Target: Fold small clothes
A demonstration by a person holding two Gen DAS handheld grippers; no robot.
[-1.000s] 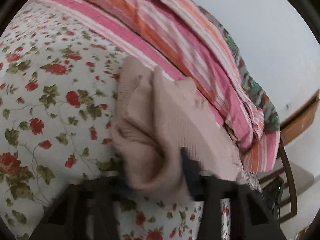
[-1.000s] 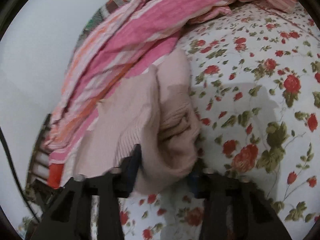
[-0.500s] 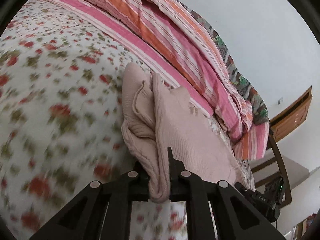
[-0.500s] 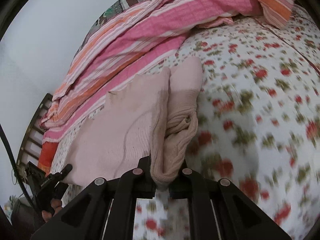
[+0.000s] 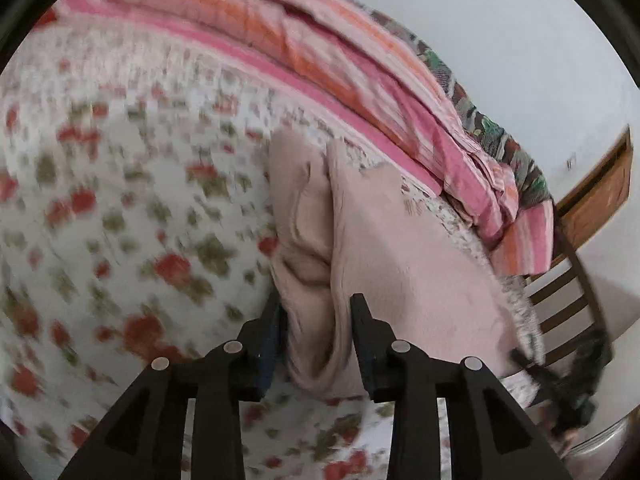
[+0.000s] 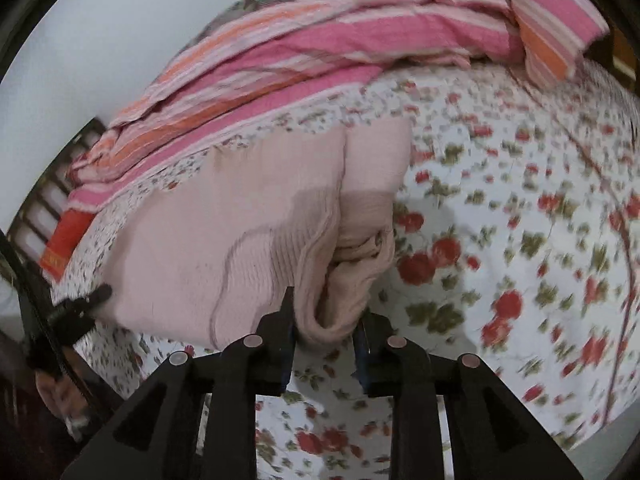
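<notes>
A pale pink knit garment (image 5: 400,248) lies on the flowered bedsheet (image 5: 120,200), with one side doubled over into a thick roll. My left gripper (image 5: 318,320) straddles the near end of that roll. Its jaws are opening and the cloth sits loosely between them. In the right wrist view the same garment (image 6: 224,216) spreads to the left, with its rolled edge toward the sheet (image 6: 500,220). My right gripper (image 6: 326,320) straddles that end of the roll. Its jaws are opening too, and a small gap shows beside the right finger.
A pink and orange striped blanket (image 5: 360,60) is heaped along the far side of the bed, also seen as the striped blanket (image 6: 320,40). A wooden chair (image 5: 568,292) stands past the bed's edge. Dark slats (image 6: 44,208) and a pale wall lie beyond.
Both grippers pinched the folded edge tight half a second ago and now stand spread around it. The garment has come down flatter on the bed, and both cameras have shifted across it.
</notes>
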